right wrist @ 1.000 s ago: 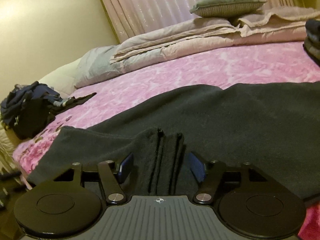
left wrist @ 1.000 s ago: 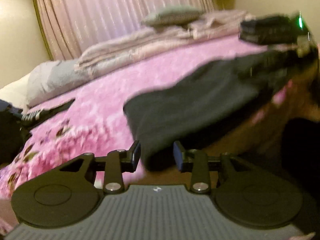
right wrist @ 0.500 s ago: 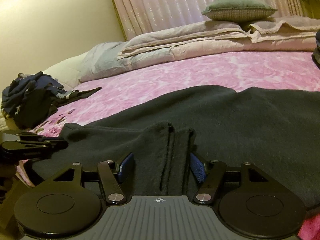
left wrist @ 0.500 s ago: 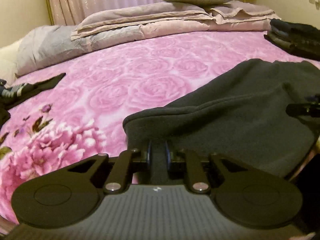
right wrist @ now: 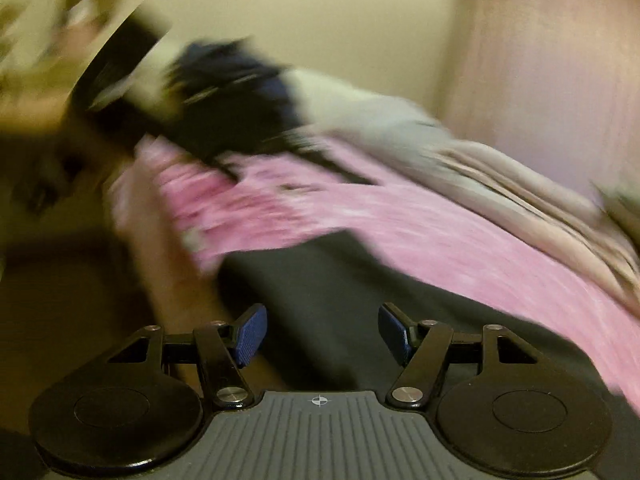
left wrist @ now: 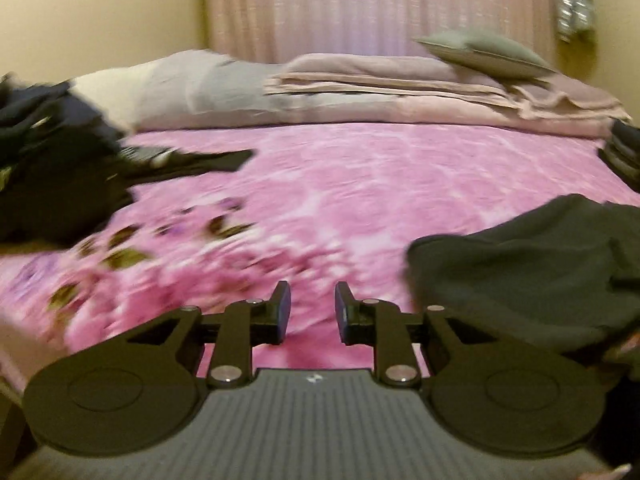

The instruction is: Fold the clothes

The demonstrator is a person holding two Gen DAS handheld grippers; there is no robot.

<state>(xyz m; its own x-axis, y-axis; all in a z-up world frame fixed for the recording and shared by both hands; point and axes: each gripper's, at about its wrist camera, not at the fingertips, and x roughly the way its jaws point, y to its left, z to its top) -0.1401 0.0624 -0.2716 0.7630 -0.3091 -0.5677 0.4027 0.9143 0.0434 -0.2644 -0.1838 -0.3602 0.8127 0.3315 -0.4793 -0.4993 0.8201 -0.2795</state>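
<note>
Our left tool (left wrist: pixel 308 306) is opening, empty, over bare bed (left wrist: pixel 360 184); right tool (right wrist: pixel 319 330) gapes empty above one garment (right wrist: pixel 340 300) at the bed's edge, one heap (left wrist: pixel 52 168) at ten o'clock.

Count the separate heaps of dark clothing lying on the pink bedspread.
3: a dark grey garment at the near right, a rumpled dark pile at the far left edge, and a dark stack at the far right, mostly cut off by the frame. More may lie outside the view.

Pink rose-print bedspread (left wrist: pixel 360 184) (floral), charcoal garment (left wrist: pixel 528 272).
</note>
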